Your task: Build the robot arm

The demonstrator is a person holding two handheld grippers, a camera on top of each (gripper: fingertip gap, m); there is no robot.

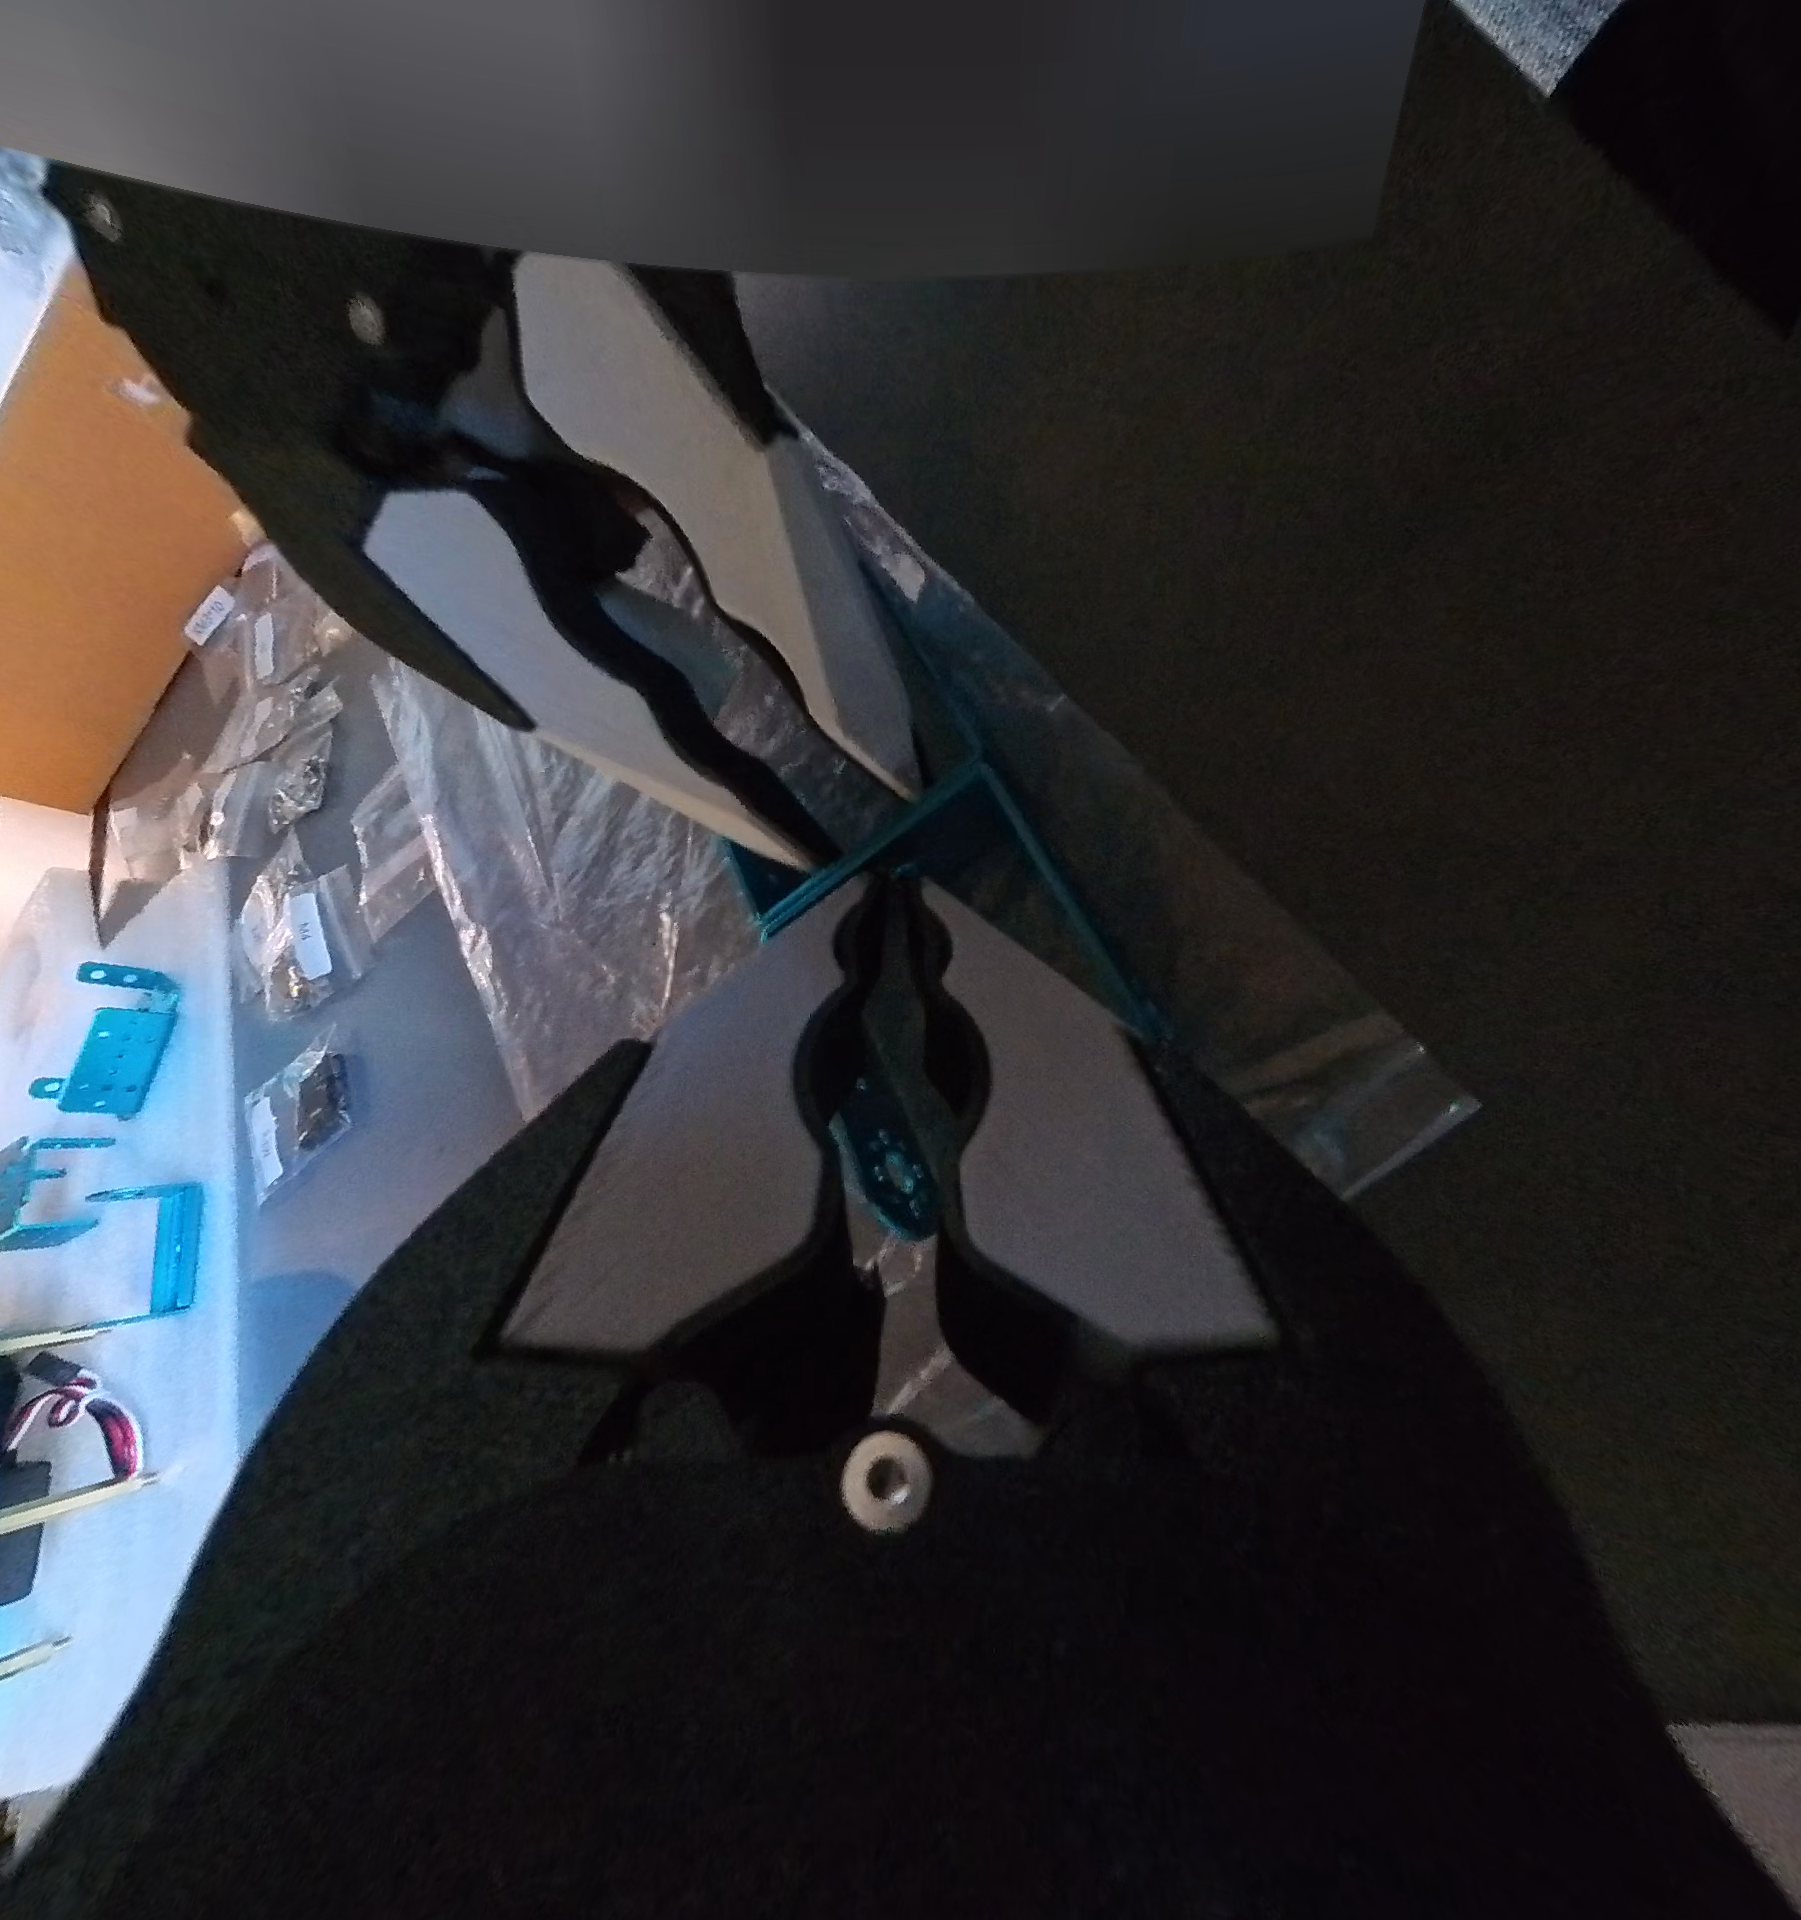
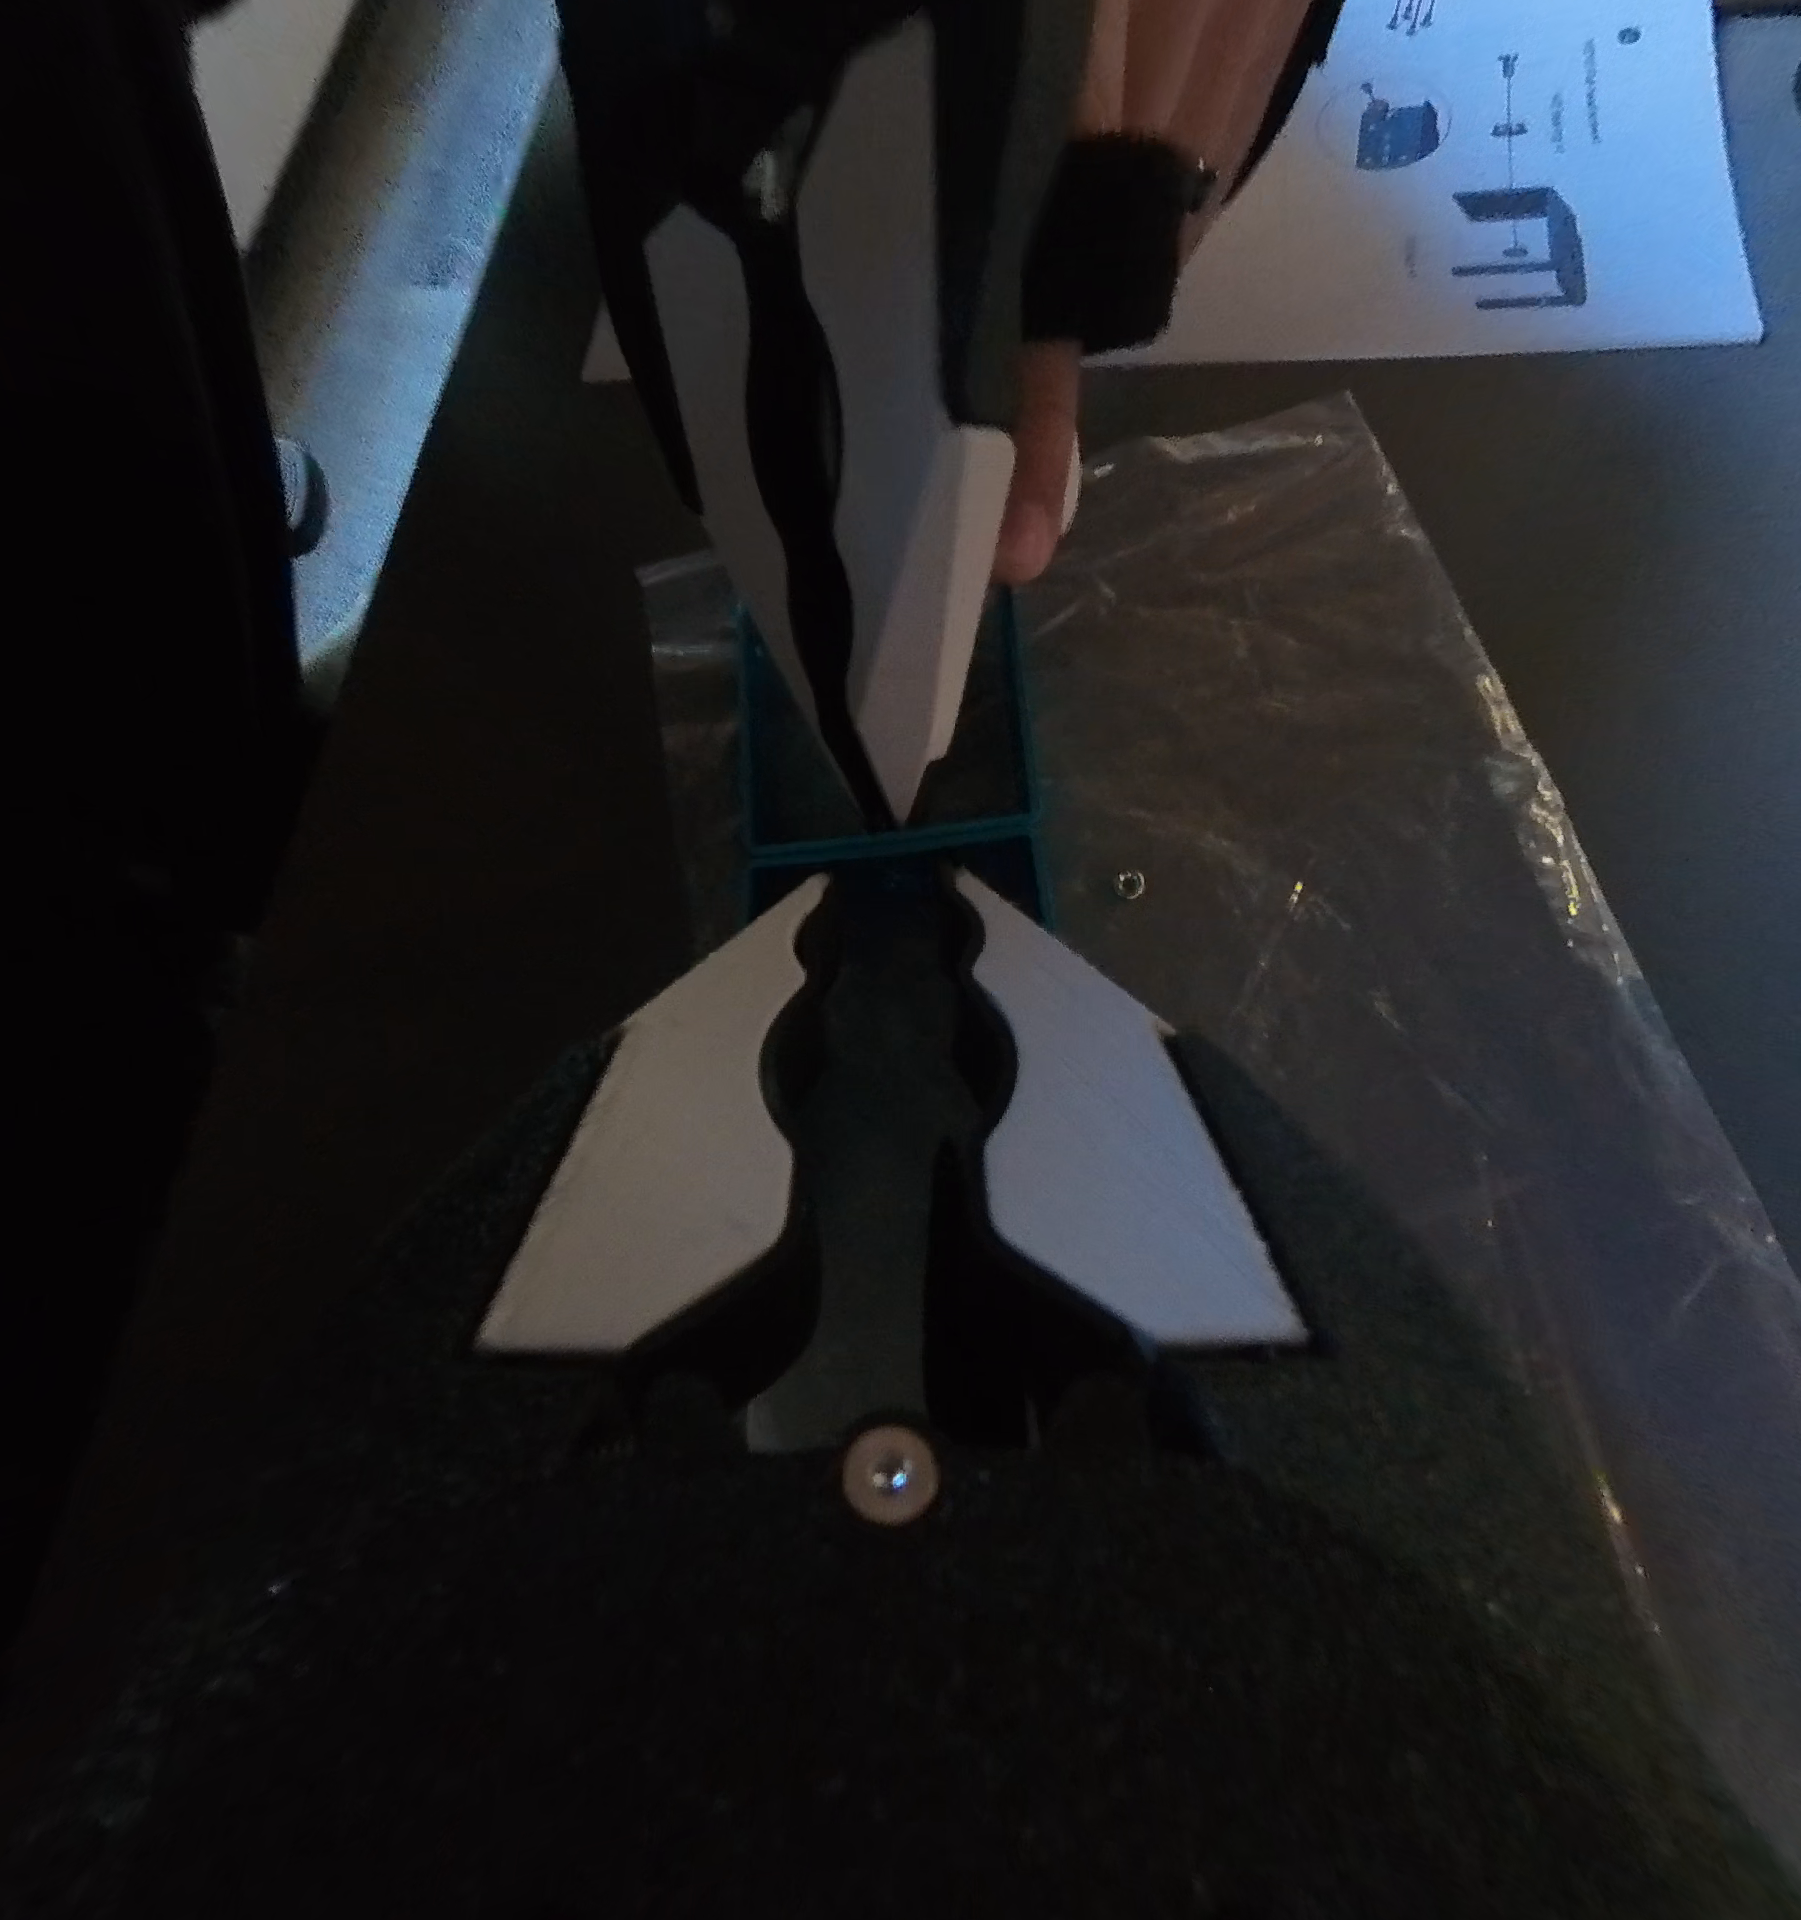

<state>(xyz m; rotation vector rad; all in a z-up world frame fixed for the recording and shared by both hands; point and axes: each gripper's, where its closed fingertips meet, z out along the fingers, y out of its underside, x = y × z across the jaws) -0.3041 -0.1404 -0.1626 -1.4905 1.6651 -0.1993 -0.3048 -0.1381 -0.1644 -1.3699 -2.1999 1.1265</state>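
Observation:
A teal metal bracket assembly (image 2: 891, 836), shaped like an H from above, stands on a clear plastic bag (image 2: 1291, 831) on the dark table. My right gripper (image 2: 891, 875) comes from the near side and is shut on the bracket's cross plate. My left gripper (image 1: 885, 888) is shut on the same bracket (image 1: 937, 821) from the opposite side, tip to tip with the right gripper (image 1: 828, 847). A teal arm with a ring of holes (image 1: 891, 1174) lies between the left fingers. The left gripper also shows in the right wrist view (image 2: 880, 816), held by a hand (image 2: 1041, 447).
At the left lie more teal brackets (image 1: 117, 1039) on a white foam sheet, small bags of hardware (image 1: 293, 935), a cardboard box (image 1: 75, 520) and wired parts (image 1: 75, 1423). A printed instruction sheet (image 2: 1498, 177) lies far right. A small ring-shaped part (image 2: 1130, 883) rests on the bag. Both grippers' tips are close together, under 4 cm apart.

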